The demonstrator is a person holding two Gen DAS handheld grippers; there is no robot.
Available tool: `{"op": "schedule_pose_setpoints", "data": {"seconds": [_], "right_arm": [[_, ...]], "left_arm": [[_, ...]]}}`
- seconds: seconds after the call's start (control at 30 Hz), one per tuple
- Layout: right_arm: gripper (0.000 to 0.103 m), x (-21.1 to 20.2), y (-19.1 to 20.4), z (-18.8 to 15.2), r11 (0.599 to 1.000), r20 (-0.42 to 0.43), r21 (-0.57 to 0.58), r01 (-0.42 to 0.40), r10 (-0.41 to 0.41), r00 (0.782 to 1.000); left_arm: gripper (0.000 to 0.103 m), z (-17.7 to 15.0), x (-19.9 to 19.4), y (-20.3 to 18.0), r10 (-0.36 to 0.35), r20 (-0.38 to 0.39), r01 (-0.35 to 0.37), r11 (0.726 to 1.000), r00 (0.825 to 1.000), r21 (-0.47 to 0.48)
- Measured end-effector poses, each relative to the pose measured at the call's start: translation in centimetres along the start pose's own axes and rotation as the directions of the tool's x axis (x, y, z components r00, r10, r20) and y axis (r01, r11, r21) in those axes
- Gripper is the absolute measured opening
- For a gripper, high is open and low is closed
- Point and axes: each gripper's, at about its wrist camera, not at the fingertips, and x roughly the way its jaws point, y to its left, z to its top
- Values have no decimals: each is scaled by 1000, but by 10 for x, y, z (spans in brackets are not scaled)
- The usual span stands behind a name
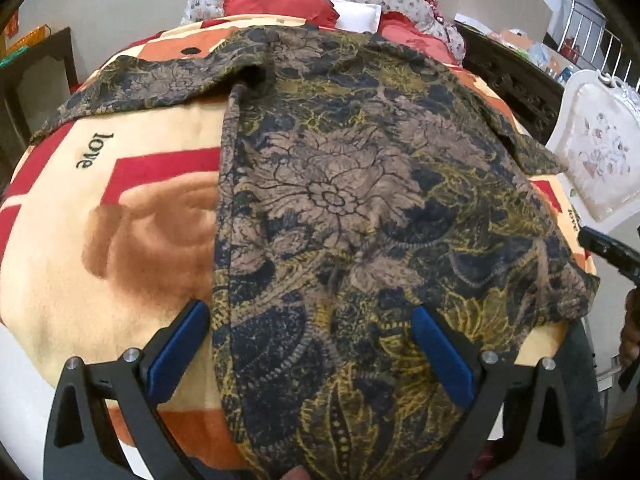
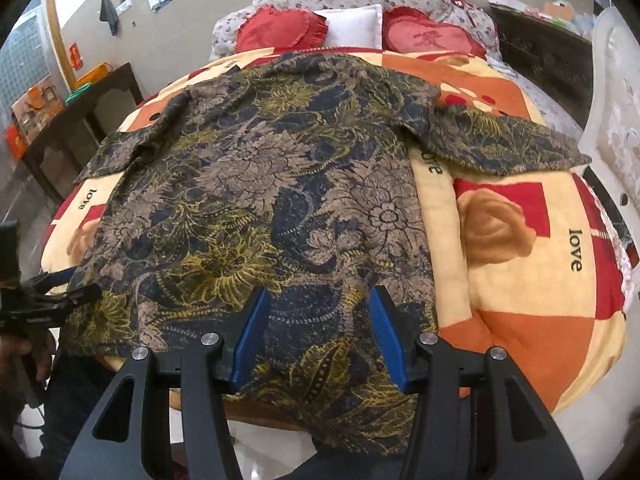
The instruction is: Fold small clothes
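Note:
A dark floral shirt in navy, tan and yellow lies spread flat on the bed, sleeves out to both sides. It also shows in the right wrist view. My left gripper is open, hovering over the shirt's near hem at its left side edge. My right gripper is open over the near hem toward the shirt's right side, holding nothing. The right gripper's tip shows at the right edge of the left wrist view; the left gripper shows at the left edge of the right wrist view.
The bed carries an orange, red and cream blanket printed "love". Red heart pillows and a white pillow lie at the head. A dark side table stands left, a white chair right.

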Motion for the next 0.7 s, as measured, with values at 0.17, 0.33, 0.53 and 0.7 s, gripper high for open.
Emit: {"op": "schedule_pose_setpoints", "data": {"seconds": [0.17, 0.33, 0.53, 0.7], "right_arm": [[54, 1, 1, -1, 1000, -5, -2, -12, 12, 1000], [53, 0, 2, -2, 1000, 2, 1, -21, 21, 1000], [53, -3, 3, -1, 1000, 8, -4, -28, 28, 1000], [53, -8, 3, 3, 1000, 24, -12, -21, 21, 1000]], "left_arm": [[103, -1, 3, 1, 13, 10, -13, 1000, 1000, 3], [103, 3, 3, 4, -8, -12, 8, 1000, 1000, 9], [103, 7, 6, -3, 12, -68, -7, 997, 998, 76], [103, 18, -26, 18, 29, -84, -25, 998, 996, 51]]}}
